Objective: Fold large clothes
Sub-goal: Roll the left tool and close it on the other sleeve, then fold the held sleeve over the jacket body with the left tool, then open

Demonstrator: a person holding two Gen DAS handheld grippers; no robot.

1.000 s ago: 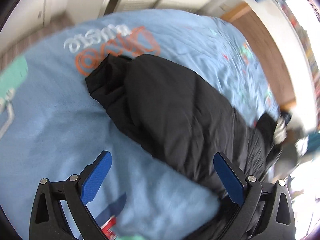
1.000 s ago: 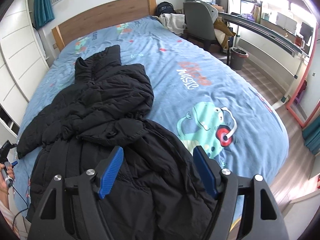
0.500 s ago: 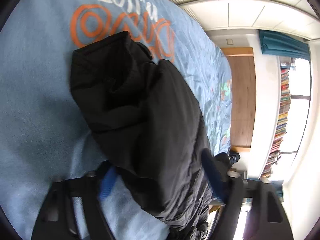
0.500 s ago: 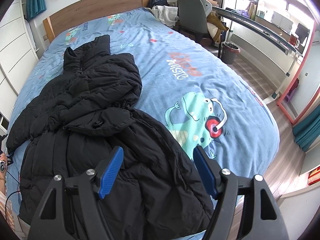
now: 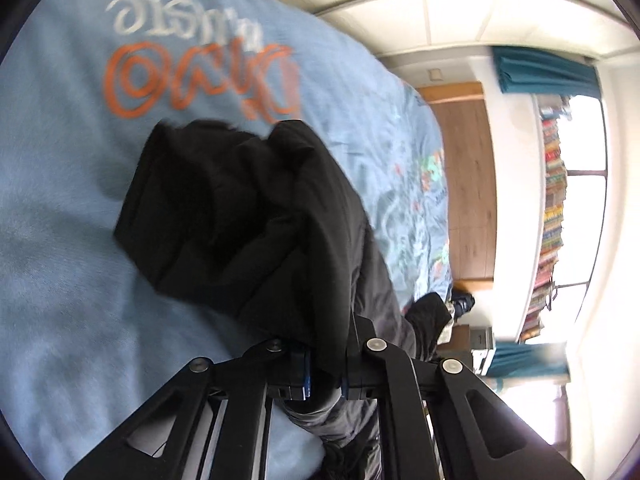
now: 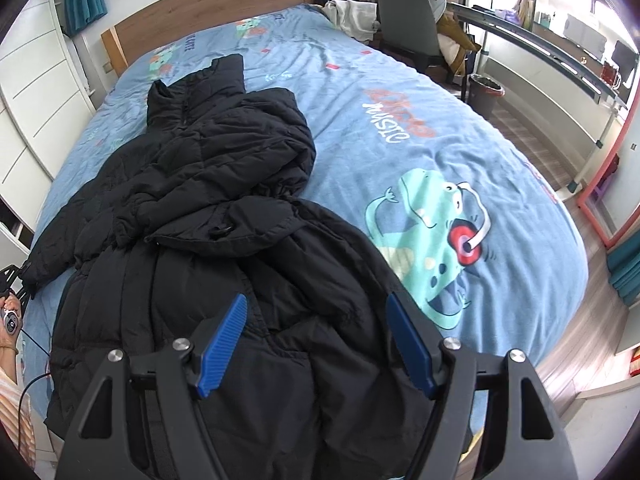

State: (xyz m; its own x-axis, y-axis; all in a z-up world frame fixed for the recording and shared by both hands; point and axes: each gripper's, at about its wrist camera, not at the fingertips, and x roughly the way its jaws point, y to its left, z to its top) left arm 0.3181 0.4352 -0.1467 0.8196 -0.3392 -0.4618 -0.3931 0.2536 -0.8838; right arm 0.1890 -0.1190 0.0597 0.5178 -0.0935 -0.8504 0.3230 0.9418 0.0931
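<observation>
A large black puffer jacket [image 6: 208,208] lies crumpled on a blue bed cover [image 6: 400,92], collar toward the wooden headboard. My left gripper [image 5: 325,376] is shut on a fold of the jacket's sleeve [image 5: 248,216]; black fabric fills the gap between its jaws and drapes forward over the bed. In the right wrist view that gripper [image 6: 10,280] shows at the far left edge by the sleeve end. My right gripper [image 6: 316,340] is open and empty, hovering over the jacket's lower hem near the bed's foot.
The bed cover has a dinosaur print [image 6: 432,232] and orange lettering [image 5: 200,76]. A grey chair [image 6: 404,28] with clothes, a bin [image 6: 486,94] and a long desk [image 6: 540,44] stand right of the bed. White wardrobes [image 6: 36,92] line the left.
My left gripper closed from open onto the jacket's sleeve and tilted. My right gripper stayed open and pulled back slightly toward the foot of the bed.
</observation>
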